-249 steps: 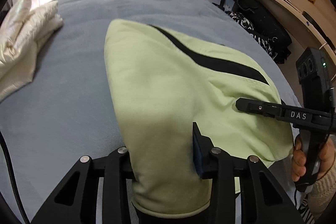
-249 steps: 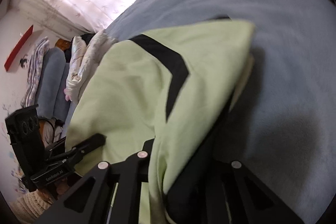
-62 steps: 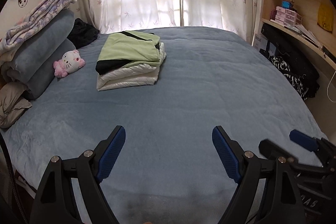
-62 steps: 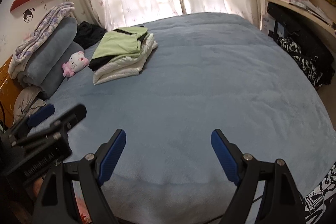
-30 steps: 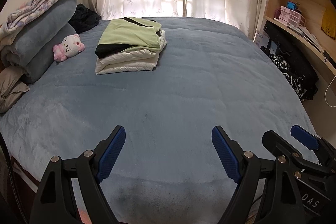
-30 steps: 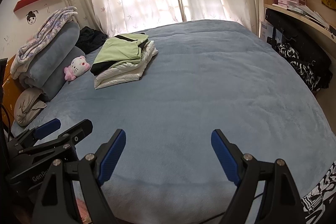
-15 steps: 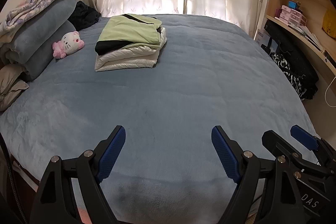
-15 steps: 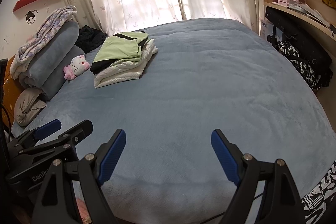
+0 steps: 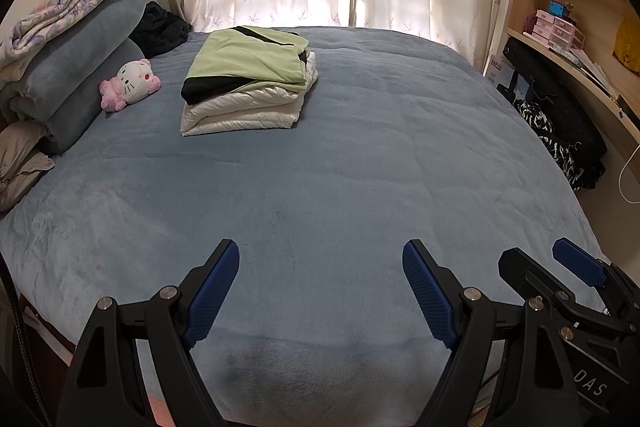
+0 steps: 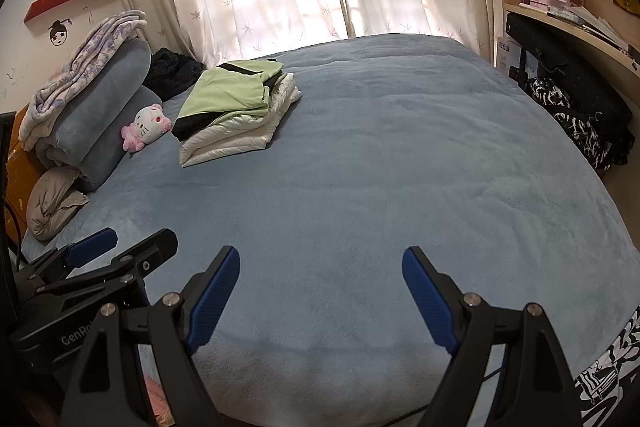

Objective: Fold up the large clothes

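Both claws, left (image 9: 320,287) and right (image 10: 320,287), gape wide and empty side by side above the near edge of the blue bed (image 9: 340,167), while far off by the pillows (image 9: 80,67) the folded green top (image 9: 248,59) lies on the white jacket (image 9: 240,111), beside a plush (image 9: 128,83).

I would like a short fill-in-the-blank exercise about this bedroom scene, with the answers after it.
1. The green garment lies folded on top of a ___ one.
2. Both claws, left and right, are ___.
3. The pink and white plush toy lies on the ___ blanket.

Answers: white; open; blue
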{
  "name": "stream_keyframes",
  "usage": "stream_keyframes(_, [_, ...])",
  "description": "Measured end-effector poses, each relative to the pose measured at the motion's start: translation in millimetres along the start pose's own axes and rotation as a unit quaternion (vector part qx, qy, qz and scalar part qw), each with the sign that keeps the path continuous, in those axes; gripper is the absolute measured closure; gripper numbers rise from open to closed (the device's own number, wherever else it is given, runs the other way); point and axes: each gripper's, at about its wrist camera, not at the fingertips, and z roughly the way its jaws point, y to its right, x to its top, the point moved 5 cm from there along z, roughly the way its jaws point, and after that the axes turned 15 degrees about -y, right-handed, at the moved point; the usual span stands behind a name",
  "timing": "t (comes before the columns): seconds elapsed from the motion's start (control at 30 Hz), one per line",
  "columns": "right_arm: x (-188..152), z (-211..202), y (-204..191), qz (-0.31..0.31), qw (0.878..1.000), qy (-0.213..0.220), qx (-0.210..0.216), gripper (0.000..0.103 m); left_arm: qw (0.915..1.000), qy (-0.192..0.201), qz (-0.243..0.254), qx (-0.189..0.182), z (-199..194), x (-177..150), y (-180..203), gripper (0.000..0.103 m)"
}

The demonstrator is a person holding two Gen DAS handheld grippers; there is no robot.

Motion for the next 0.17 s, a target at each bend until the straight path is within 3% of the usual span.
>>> stream_keyframes(0.17, [-0.4,0.2,-0.4,0.0,1.0,-0.001,-0.001,0.019,1.0,-0.001,0.0,0.0,0.3,-0.5,0.0,0.021])
